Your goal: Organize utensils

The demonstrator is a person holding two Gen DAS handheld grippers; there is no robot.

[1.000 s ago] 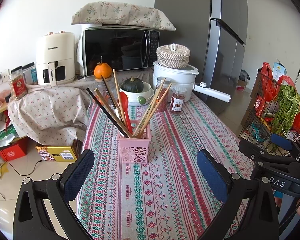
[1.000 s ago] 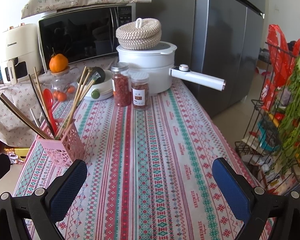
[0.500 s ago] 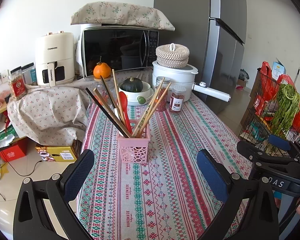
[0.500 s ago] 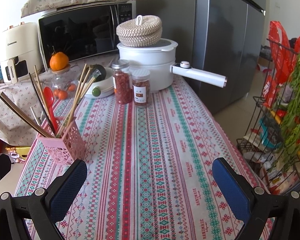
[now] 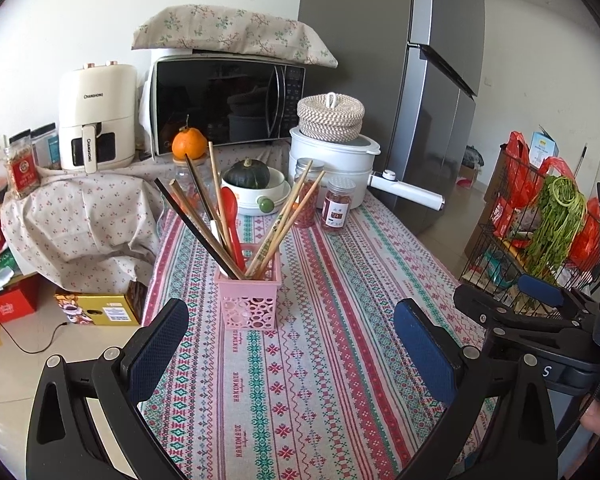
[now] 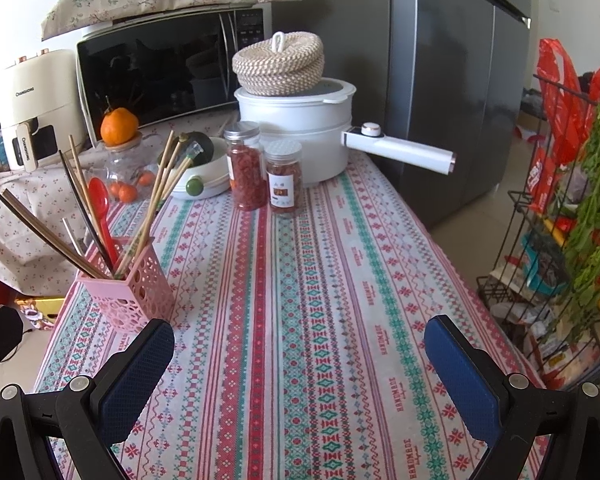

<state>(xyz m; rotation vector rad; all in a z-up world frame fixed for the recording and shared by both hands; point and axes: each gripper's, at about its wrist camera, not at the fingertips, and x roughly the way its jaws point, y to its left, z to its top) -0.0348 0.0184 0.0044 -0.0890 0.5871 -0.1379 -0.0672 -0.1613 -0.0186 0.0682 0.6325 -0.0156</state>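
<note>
Pink perforated plastic formed the square utensil holder (image 5: pixel 247 298) on the striped woven tabletop (image 5: pixel 340 300), printed "HANDMADE". Wooden and dark chopsticks (image 5: pixel 204 224) and a red spoon (image 5: pixel 231 216) fanned from it, their lower ends hidden. Left tool (image 5: pixel 292 352) and right tool (image 6: pixel 298 364) gaped wide, empty.

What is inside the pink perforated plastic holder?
The pink perforated plastic holder holds wooden and dark chopsticks, a red plastic spoon and a white-handled utensil; their lower ends are hidden by its walls.
</note>
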